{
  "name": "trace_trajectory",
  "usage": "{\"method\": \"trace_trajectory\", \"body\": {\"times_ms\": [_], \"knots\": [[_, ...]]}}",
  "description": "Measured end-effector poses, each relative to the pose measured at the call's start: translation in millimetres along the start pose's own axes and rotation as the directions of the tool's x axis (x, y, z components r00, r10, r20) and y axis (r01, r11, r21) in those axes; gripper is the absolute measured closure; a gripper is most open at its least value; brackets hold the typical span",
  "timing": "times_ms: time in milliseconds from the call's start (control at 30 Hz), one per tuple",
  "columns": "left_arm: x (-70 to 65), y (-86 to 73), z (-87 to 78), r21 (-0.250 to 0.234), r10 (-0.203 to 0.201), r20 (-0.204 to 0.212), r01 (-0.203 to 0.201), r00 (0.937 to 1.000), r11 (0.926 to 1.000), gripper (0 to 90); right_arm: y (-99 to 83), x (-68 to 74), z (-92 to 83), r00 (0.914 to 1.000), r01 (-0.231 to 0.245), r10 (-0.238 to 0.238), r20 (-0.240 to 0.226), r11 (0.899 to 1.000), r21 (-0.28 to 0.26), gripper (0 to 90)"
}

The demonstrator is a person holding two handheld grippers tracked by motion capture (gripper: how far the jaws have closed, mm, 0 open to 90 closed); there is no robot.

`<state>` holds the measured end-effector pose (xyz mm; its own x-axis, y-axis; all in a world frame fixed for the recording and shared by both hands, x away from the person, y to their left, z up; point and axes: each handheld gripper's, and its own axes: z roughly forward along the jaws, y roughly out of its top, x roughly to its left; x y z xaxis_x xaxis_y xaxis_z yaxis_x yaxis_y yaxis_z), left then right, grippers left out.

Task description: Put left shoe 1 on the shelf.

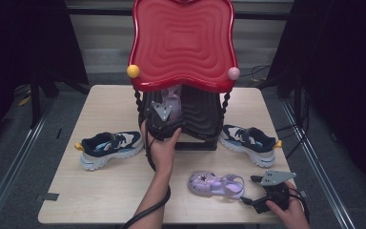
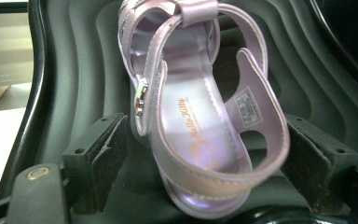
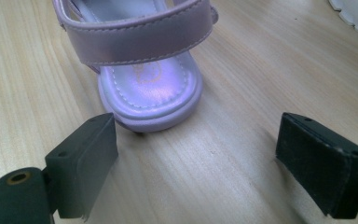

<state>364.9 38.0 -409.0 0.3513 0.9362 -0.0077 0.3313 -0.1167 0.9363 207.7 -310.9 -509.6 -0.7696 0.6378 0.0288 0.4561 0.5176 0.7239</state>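
Squarely between left gripper [image 2: 193, 163] pads: sandal [image 2: 200, 116].

Lilac sandal [image 3: 144, 70] heel just beyond the gaping right claw [image 3: 196, 154].

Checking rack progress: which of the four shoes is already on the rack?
One lilac sandal, lying on the black shelf between the left gripper jaws. The other sandal and both sneakers lie on the table.

Glossy red rippled shelf top [image 1: 183, 43], black shelf below [image 1: 200, 114], shiny lilac sandals [image 2: 191, 116] [image 1: 217, 185], navy-white-blue sneakers [image 1: 109, 148] [image 1: 249, 142], pale wood-grain table [image 1: 114, 191].
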Motion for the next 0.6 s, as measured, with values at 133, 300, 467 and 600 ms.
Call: {"method": "trace_trajectory", "body": {"times_ms": [133,300,467,600], "knots": [[0.8,-2.7,-3.9,0.011,0.010,0.013,-0.011,0.9999,0.9999,18.7,0.0,0.1,0.0,1.0000,-0.001,0.001,0.000,1.000,0.000,11.7],[2.1,-6.6,-9.0,0.025,0.012,0.032,-0.013,0.9994,0.9996,18.6,0.0,0.0,0.0,1.0000,0.000,0.000,0.000,1.000,0.000,11.8],[3.5,-9.5,-14.4,0.052,0.021,0.076,-0.025,0.9969,0.9983,18.6,0.0,0.0,0.0,1.0000,0.000,0.000,0.001,1.000,0.000,11.8],[6.4,-12.8,-19.5,0.067,0.033,0.094,-0.039,0.9951,0.9970,18.6,0.0,0.0,0.0,1.0000,0.000,0.000,0.000,1.000,0.000,11.7]]}}
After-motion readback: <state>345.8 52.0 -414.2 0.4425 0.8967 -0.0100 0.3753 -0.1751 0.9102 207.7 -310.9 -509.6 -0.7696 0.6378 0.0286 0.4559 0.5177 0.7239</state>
